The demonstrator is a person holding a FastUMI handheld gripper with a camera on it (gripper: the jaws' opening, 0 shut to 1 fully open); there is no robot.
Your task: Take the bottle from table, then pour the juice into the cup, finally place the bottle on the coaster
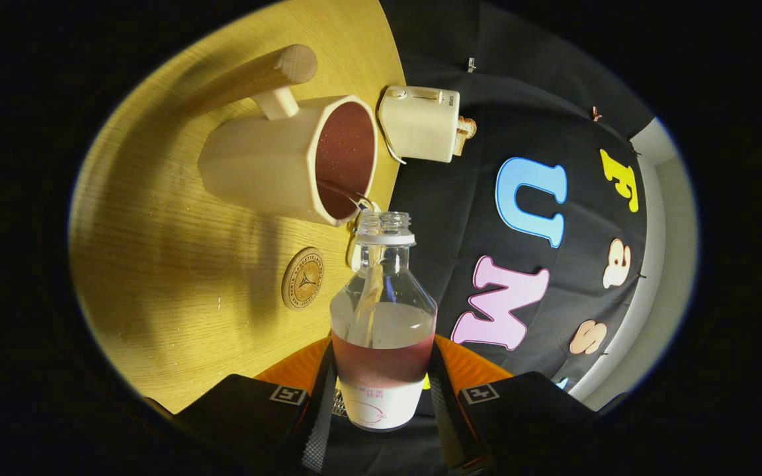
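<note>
Gripper (381,396) closed on the clear plastic bottle (383,311), one finger pressed to each side of its lower body near the white label band. Held tipped over, so that the uncapped threaded neck reaches the rim of the cream faceted cup (288,158) just beyond the fingers. Reddish juice pooled in the lower half of the bottle; upper half see-through and empty. A thin thread of liquid seen at the mouth, running into the cup, whose inside already shows dark red. Judged to be mid-pour, or close to its end.

Cup standing on the pale round wooden table (156,264), its thick wooden peg handle (255,76) turned away from the bottle, probably leaving the near rim free for pouring. Small round cork coaster (302,278) with a dark printed emblem lying flat on the table, beside the cup and bare, likely kept close so the last step needs only a short swing. Fine droplets scattered over the wood near cup and coaster. Cream toaster (421,124) with bread in its slot further off, beyond the cup.

Still to do: righting the bottle, then setting it upright on the coaster.
</note>
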